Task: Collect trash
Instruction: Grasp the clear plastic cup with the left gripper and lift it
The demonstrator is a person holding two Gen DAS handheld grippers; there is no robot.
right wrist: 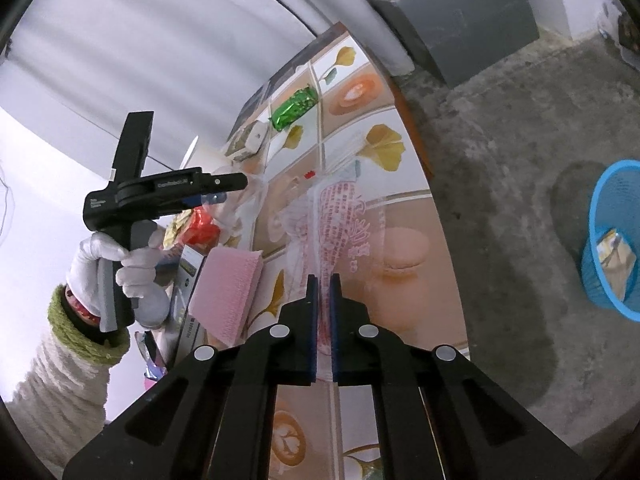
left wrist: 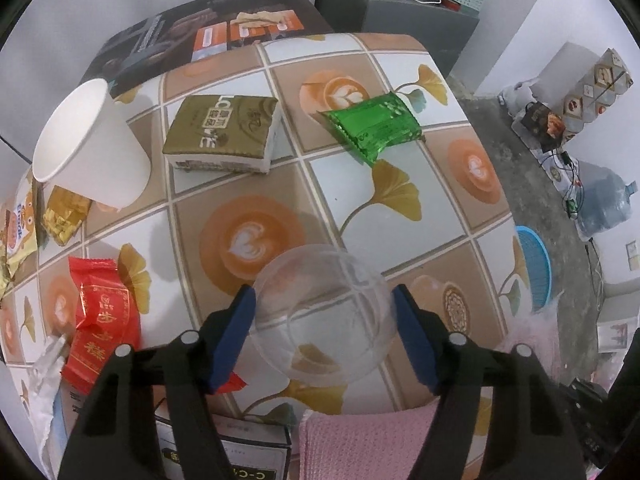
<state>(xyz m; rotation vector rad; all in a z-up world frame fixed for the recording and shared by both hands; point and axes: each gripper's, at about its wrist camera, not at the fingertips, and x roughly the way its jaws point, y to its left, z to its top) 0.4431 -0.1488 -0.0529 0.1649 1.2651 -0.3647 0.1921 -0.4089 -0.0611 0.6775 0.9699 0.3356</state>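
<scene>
A clear plastic cup (left wrist: 324,312) stands on the patterned tabletop (left wrist: 400,208), seen from above. My left gripper (left wrist: 324,300) straddles it, with both blue pads against its rim. In the right wrist view my right gripper (right wrist: 324,280) is shut on a thin see-through plastic bag with pink print (right wrist: 340,216) that lies crumpled on the table. Loose trash on the table includes a green wrapper (left wrist: 372,128), a red wrapper (left wrist: 104,312), a gold wrapper (left wrist: 66,216) and a tilted white paper cup (left wrist: 88,144).
A tissue pack (left wrist: 224,132) lies mid-table and a pink cloth (left wrist: 368,440) at the near edge. A blue mesh basket (right wrist: 612,240) stands on the concrete floor right of the table, with packaging inside. A gloved hand (right wrist: 120,264) holds the left tool. A grey cabinet (right wrist: 460,20) stands behind.
</scene>
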